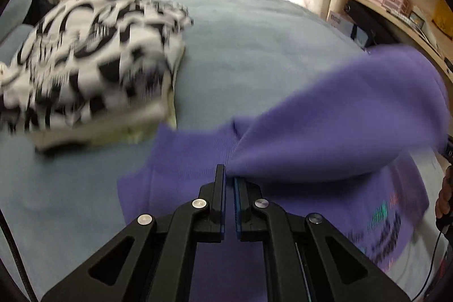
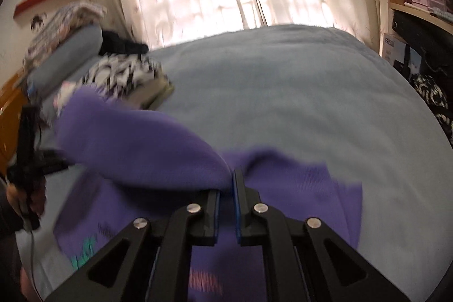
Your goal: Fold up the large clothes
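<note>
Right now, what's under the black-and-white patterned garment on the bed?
The black-and-white garment lies on a pale yellowish folded piece, only its edge showing, on the blue bedspread. Anything deeper in that stack is covered.

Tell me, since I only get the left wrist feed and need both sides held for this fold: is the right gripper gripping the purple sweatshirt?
Observer: Yes. In the right wrist view the right gripper is shut on a raised fold of the purple sweatshirt.
Operator: What sits at the head of the bed, beyond the folded patterned pile?
Observer: A grey-blue pillow with a patterned bundle stacked on top of it.
Operator: Anything off the bed's right side?
Observer: A black-and-white patterned cloth lies there, below the shelves.
</note>
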`<state>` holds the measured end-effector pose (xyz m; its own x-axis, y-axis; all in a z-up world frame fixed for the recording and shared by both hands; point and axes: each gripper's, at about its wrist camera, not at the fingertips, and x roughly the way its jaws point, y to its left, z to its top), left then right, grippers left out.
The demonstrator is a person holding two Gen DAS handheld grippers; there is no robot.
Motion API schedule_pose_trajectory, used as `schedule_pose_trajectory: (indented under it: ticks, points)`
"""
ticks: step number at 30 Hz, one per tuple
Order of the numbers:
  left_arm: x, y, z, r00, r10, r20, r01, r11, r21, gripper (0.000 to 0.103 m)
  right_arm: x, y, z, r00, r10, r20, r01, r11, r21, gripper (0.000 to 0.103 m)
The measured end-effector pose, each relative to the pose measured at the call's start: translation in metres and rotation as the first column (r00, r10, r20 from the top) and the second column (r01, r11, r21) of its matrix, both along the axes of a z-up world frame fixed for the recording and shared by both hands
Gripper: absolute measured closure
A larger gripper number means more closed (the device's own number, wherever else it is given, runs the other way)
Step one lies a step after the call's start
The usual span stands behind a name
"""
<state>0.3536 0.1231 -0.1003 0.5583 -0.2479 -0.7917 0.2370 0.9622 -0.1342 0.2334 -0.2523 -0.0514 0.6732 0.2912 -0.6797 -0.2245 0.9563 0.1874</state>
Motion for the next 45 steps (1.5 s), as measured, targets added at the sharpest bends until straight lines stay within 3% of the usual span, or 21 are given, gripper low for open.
schedule_pose_trajectory:
  ticks: [4, 10, 14, 18, 22, 26, 28, 32, 37, 41, 45]
  points:
    - [-0.04, -0.005, -0.006, 0.999, 0.013, -0.046, -0.01, 0.999, 0.045, 0.1, -0.028, -0.005, -0.021, 0.994, -0.04, -0.104, 0.033, 0.997, -0.069, 0.094]
    - [-0.078, 0.015, -0.007, 0.995, 0.004, -0.103, 0.001, 0.999, 0.05, 0.1, -0.06, -0.023, -0.019, 0.982, -0.067, -0.178, 0.066, 0.998, -0.014, 0.094]
    - [-0.115, 0.025, 0.008, 0.99, -0.034, -0.137, 0.034, 0.999, -0.001, 0.099, -0.089, -0.02, -0.005, 0.978, -0.036, -0.206, 0.043, 0.999, 0.028, 0.092]
    - [-0.129, 0.021, 0.023, 0.983, -0.083, -0.164, 0.072, 0.995, -0.071, 0.091, -0.115, -0.012, 0.014, 0.978, 0.011, -0.21, 0.003, 0.998, 0.065, 0.07]
    - [-0.141, 0.006, 0.027, 0.972, -0.145, -0.182, 0.114, 0.978, -0.173, 0.077, -0.136, 0.004, 0.026, 0.979, 0.061, -0.192, -0.041, 0.994, 0.106, 0.056]
    - [-0.147, -0.005, 0.017, 0.962, -0.196, -0.191, 0.125, 0.935, -0.333, 0.063, -0.134, 0.017, 0.009, 0.974, 0.086, -0.207, -0.046, 0.98, 0.191, 0.049]
    - [-0.142, -0.008, 0.009, 0.961, -0.204, -0.185, 0.117, 0.911, -0.395, 0.062, -0.126, 0.022, -0.006, 0.969, 0.085, -0.232, -0.025, 0.968, 0.251, 0.049]
    - [-0.12, -0.007, -0.015, 0.969, -0.18, -0.171, 0.06, 0.839, -0.541, 0.062, -0.103, 0.024, -0.038, 0.964, 0.066, -0.259, 0.043, 0.918, 0.394, 0.049]
    - [-0.092, 0.0, -0.046, 0.979, -0.121, -0.165, -0.009, 0.781, -0.625, 0.062, -0.075, 0.018, -0.067, 0.964, 0.021, -0.265, 0.118, 0.859, 0.498, 0.049]
    - [-0.078, -0.005, -0.062, 0.979, -0.127, -0.161, -0.018, 0.73, -0.683, 0.062, -0.058, 0.02, -0.084, 0.963, 0.032, -0.268, 0.126, 0.826, 0.55, 0.049]
    - [-0.074, -0.009, -0.067, 0.985, -0.123, -0.119, 0.0, 0.695, -0.719, 0.062, -0.052, 0.029, -0.082, 0.977, 0.027, -0.212, 0.098, 0.826, 0.556, 0.049]
